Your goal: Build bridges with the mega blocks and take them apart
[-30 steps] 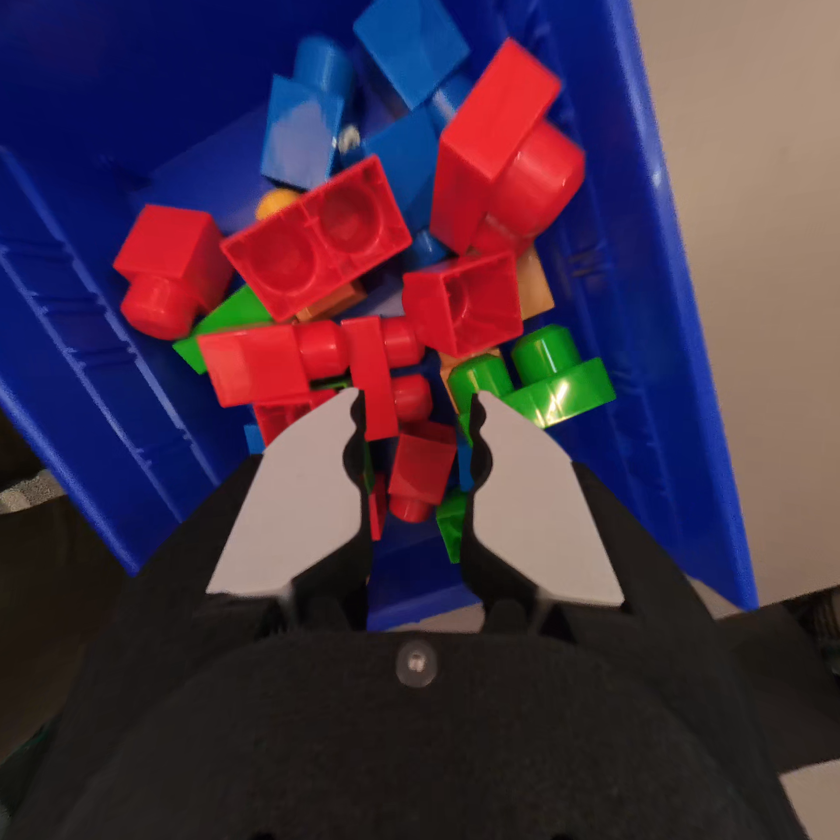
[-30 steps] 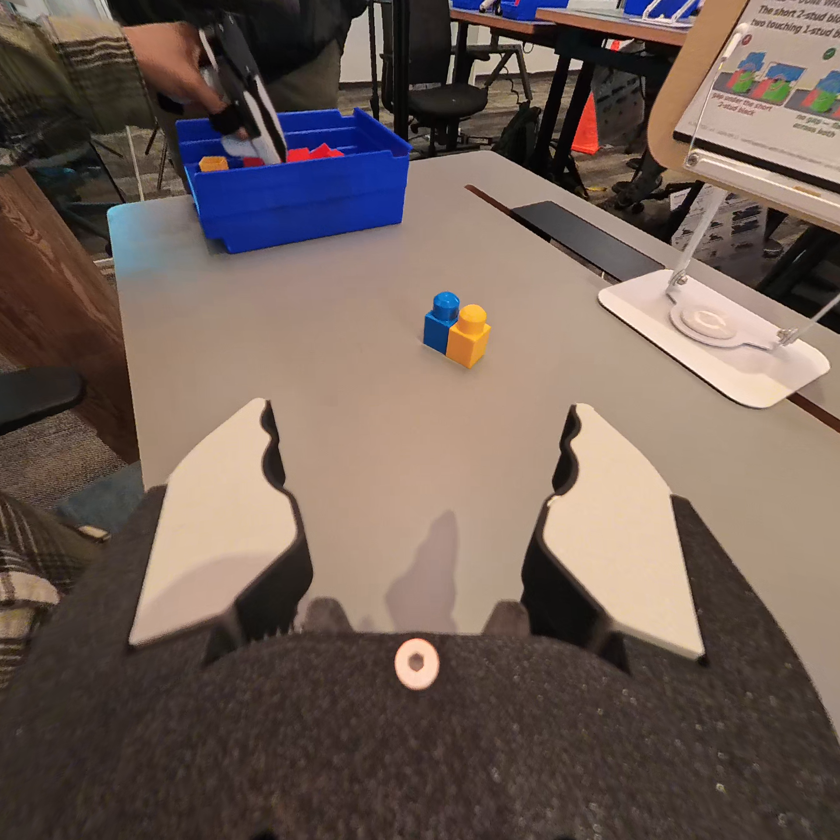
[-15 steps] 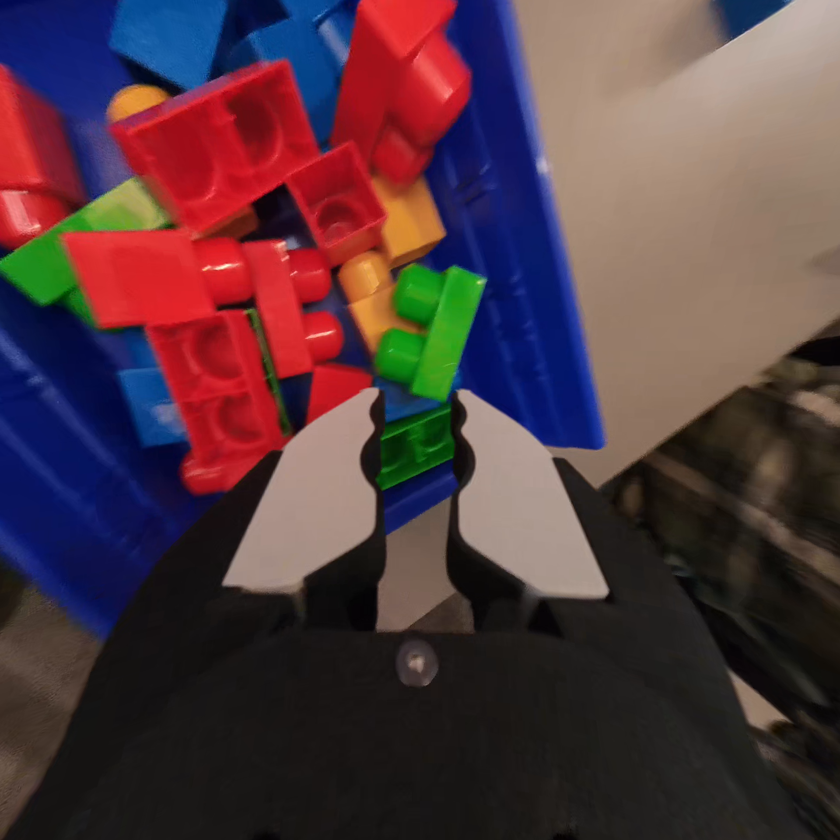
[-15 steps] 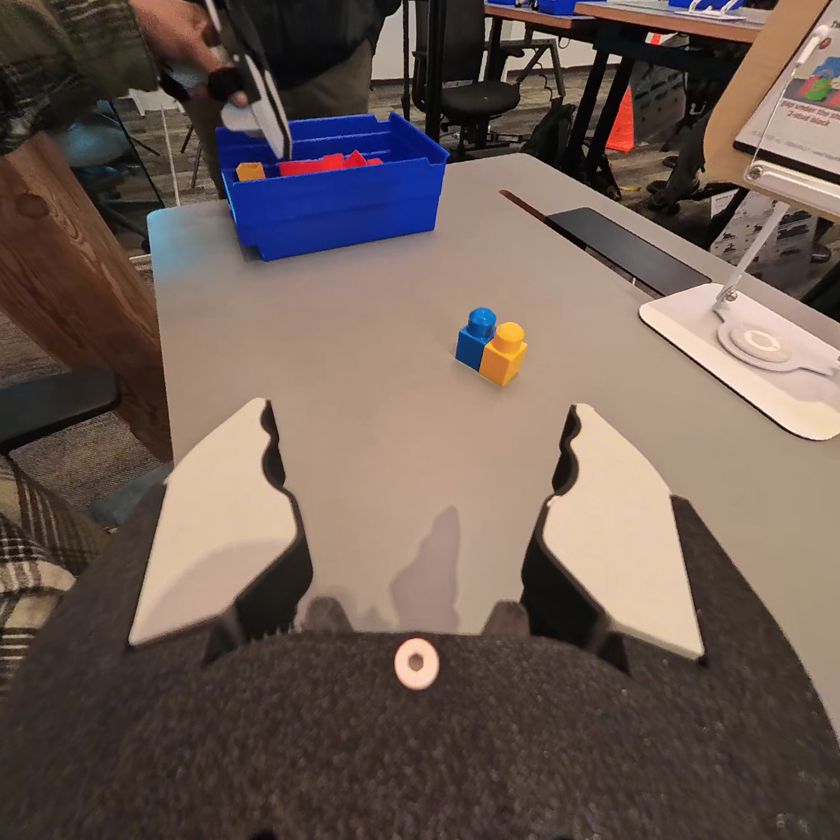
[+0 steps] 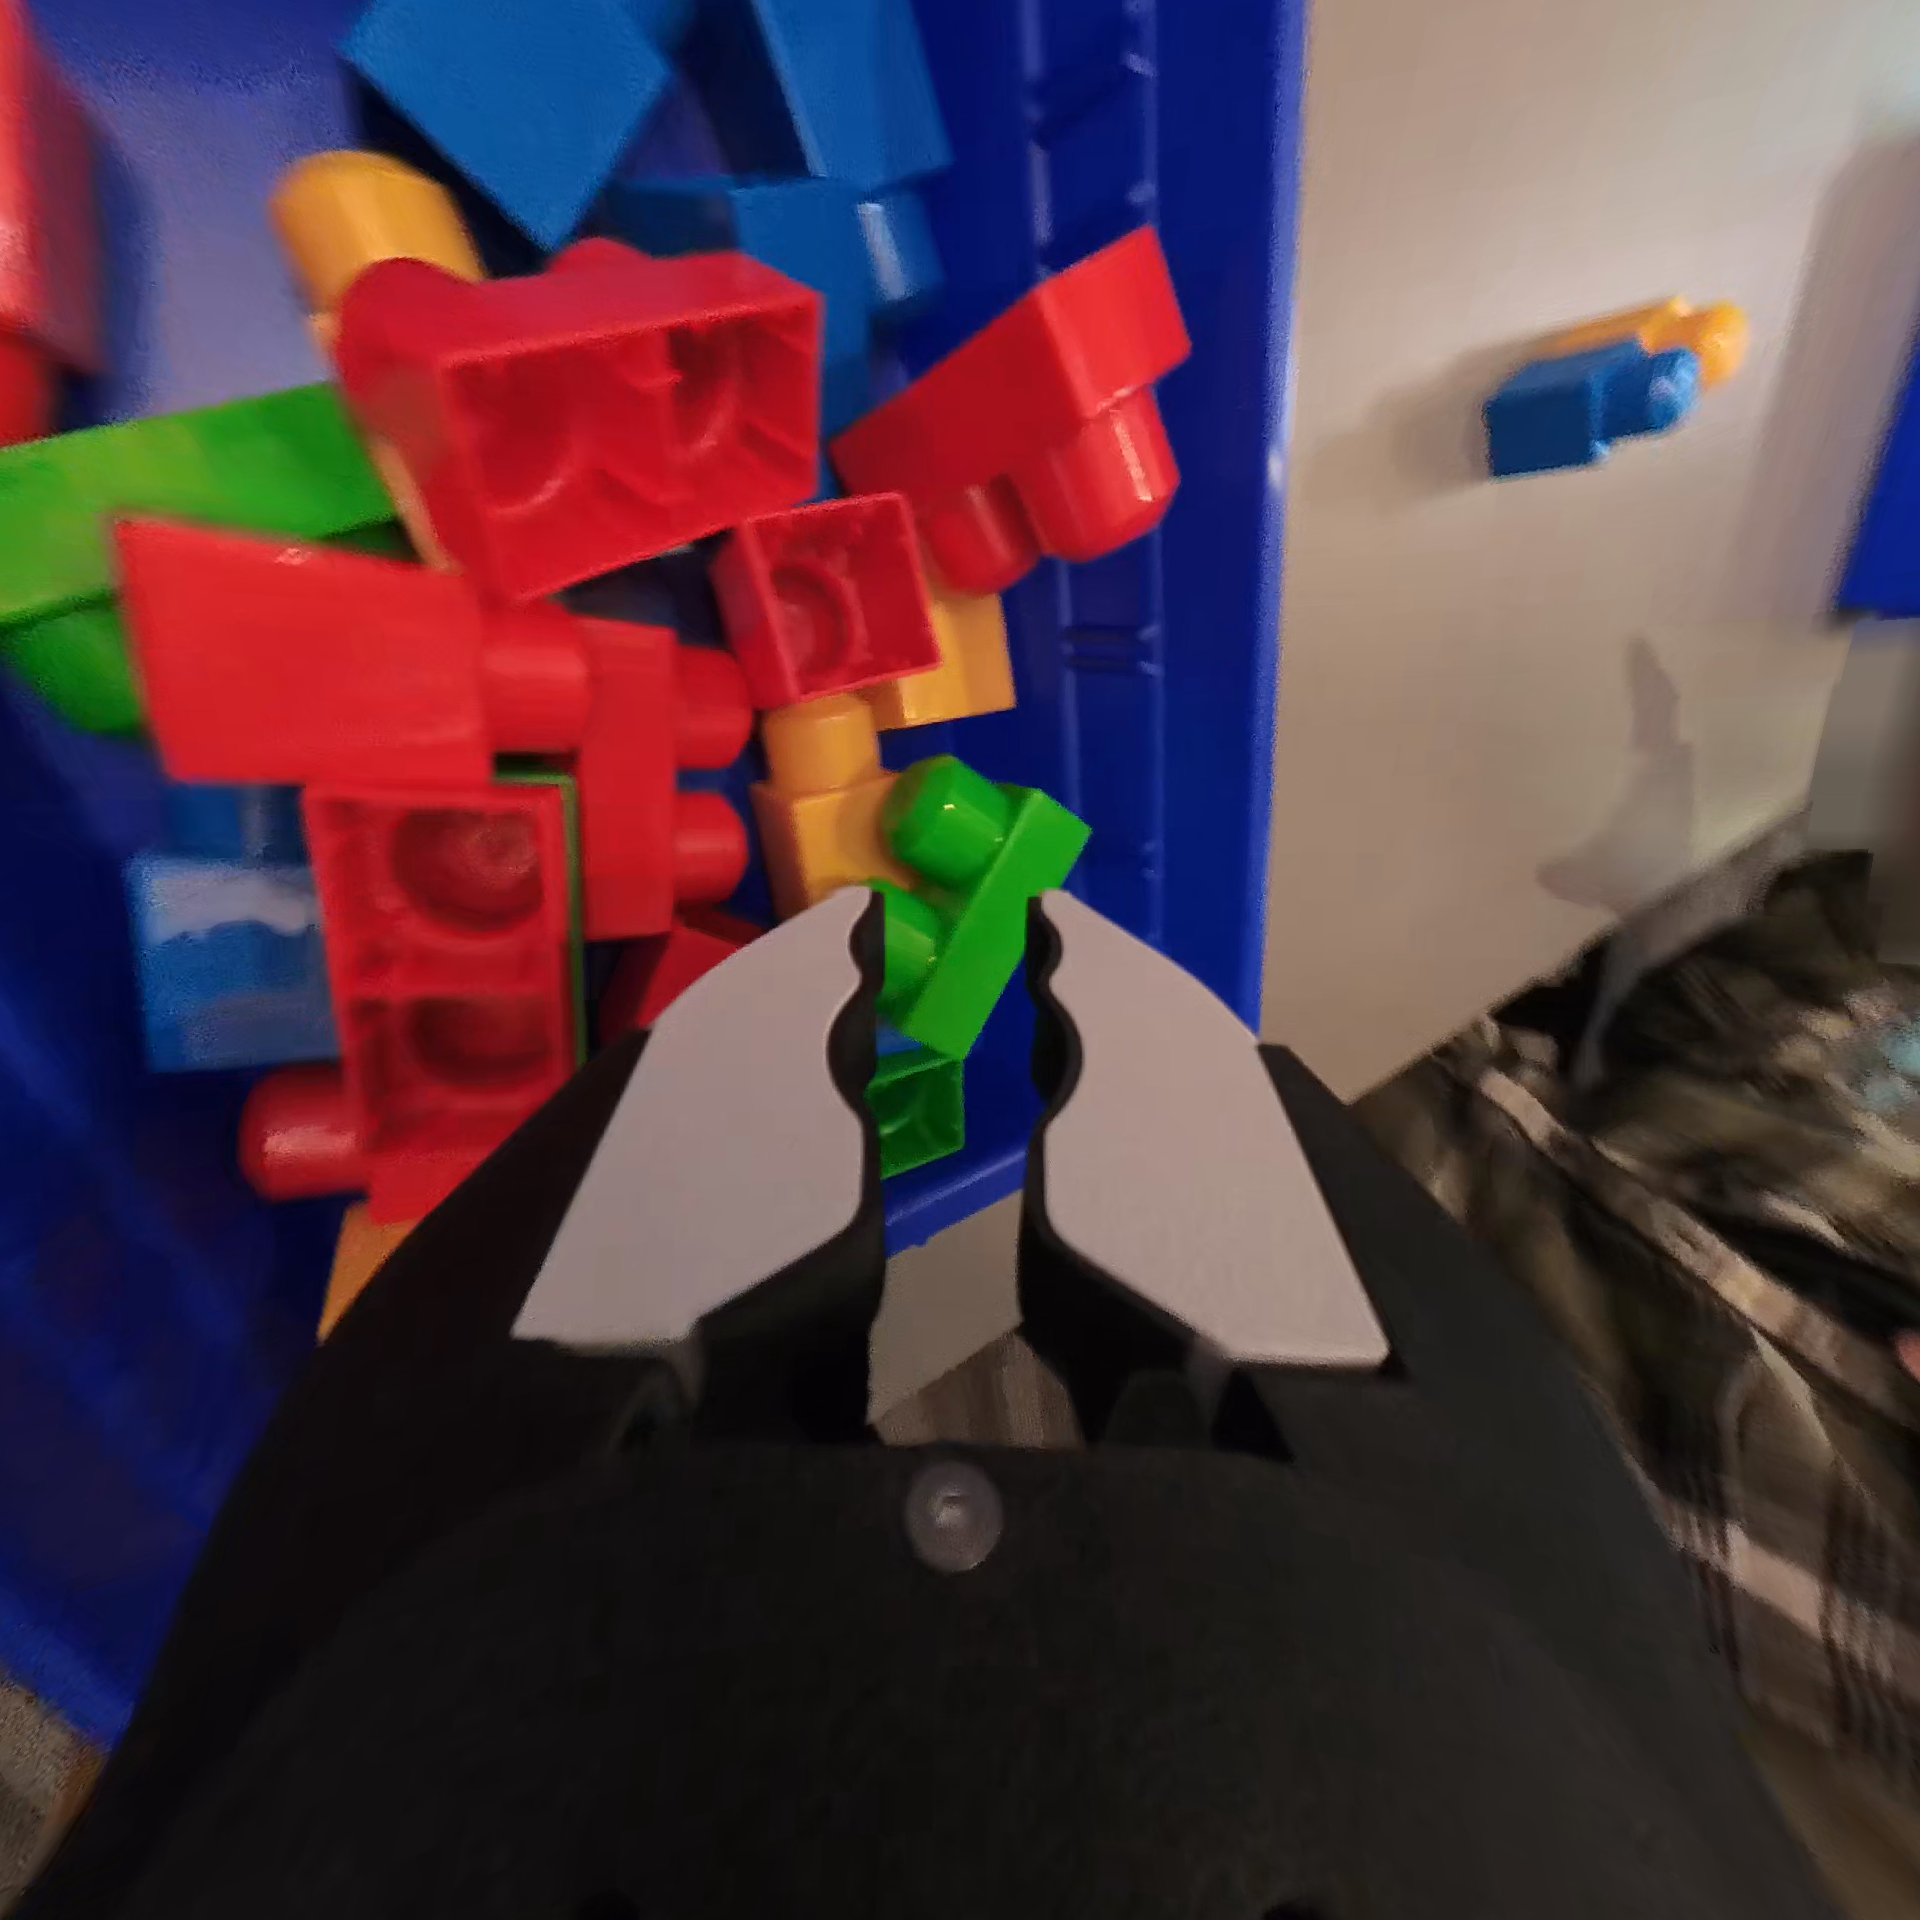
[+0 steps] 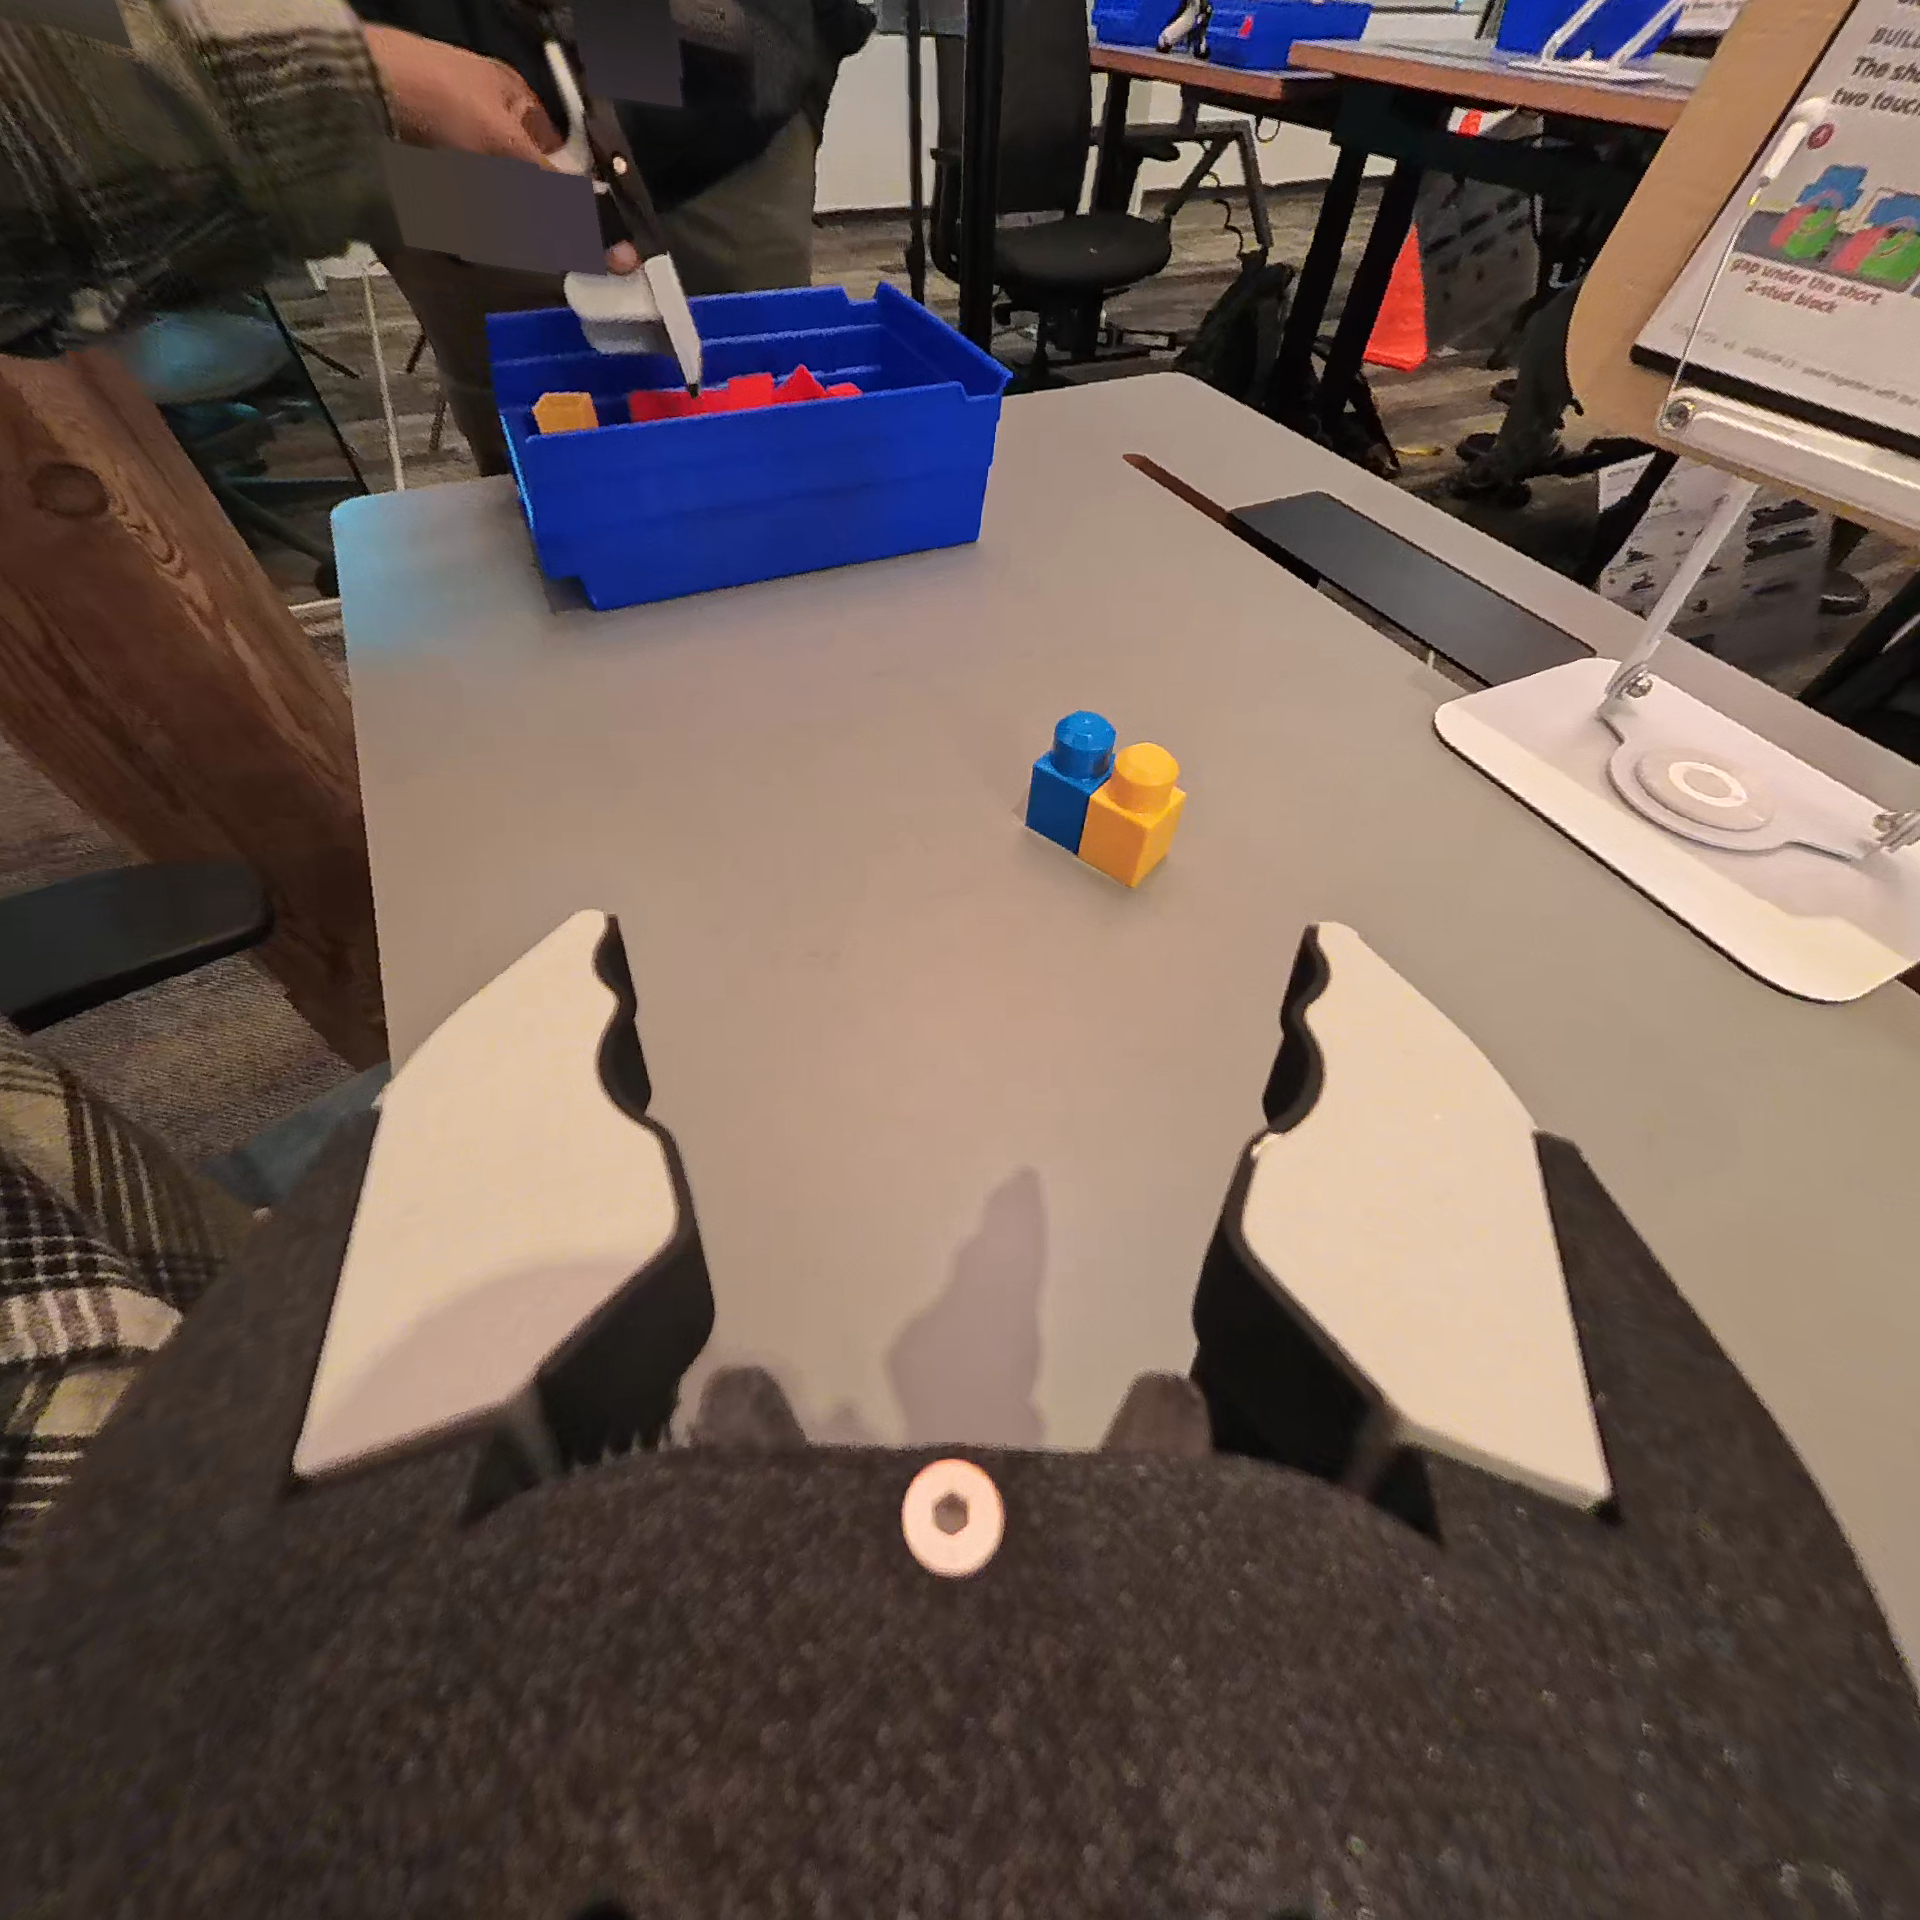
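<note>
Since half a second before, my left gripper (image 5: 951, 914) had slid closer to the green two-stud block (image 5: 977, 914), and that block now sat right between the fingertips. The jaws were only a little apart, and I could not tell if they were squeezing the block yet. A hand (image 6: 468, 99) held this gripper pointing steeply down into the blue bin (image 6: 748, 488) at the far left of the grey table (image 6: 831, 727). The green block lay near the bin's right wall (image 5: 1174, 623), beside a pile of red blocks (image 5: 582, 416).

My right gripper (image 6: 956, 956) hung over the near table with its jaws wide apart, holding nothing. The blue block (image 6: 1065, 784) and yellow block (image 6: 1132, 816) stood touching, just beyond it, with bare table all around.
</note>
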A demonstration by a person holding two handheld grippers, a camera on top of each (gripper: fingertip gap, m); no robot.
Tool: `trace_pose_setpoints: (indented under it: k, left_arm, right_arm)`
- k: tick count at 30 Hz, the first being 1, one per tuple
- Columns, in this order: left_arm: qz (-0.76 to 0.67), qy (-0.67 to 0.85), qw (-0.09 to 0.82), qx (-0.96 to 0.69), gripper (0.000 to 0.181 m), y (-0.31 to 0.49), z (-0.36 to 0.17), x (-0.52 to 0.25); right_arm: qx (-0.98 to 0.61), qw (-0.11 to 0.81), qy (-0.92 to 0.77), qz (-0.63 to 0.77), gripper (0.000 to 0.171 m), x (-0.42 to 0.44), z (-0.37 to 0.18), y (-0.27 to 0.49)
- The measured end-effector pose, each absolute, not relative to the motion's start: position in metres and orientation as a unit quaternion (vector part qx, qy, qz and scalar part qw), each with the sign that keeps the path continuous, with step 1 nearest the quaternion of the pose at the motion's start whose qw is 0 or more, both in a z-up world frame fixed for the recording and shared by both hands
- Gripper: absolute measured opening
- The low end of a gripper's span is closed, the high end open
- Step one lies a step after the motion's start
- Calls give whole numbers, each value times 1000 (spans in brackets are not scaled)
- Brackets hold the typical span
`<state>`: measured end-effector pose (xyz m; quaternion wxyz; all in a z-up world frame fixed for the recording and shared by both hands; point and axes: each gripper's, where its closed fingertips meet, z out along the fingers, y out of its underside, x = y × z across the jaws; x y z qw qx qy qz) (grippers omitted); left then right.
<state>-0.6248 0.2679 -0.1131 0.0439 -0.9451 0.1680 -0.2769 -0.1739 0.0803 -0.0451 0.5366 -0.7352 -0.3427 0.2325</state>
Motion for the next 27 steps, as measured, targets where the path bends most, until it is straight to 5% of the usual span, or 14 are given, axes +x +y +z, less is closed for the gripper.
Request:
trace_pose_setpoints:
  k: [12,23,27]
  left_arm:
    - [-272,-35,66,-959,62,253,-127,-635]
    - [-139,-99,44,-984,135,248,-134,-637]
    - [-120,-116,23,-986,137,242,-139,-632]
  right_arm:
    - [-704,557,-349,269,116,-169,-32,68]
    - [-698,564,-338,282,116,-157,-28,62]
    - [-695,565,-339,288,116,-158,-28,60]
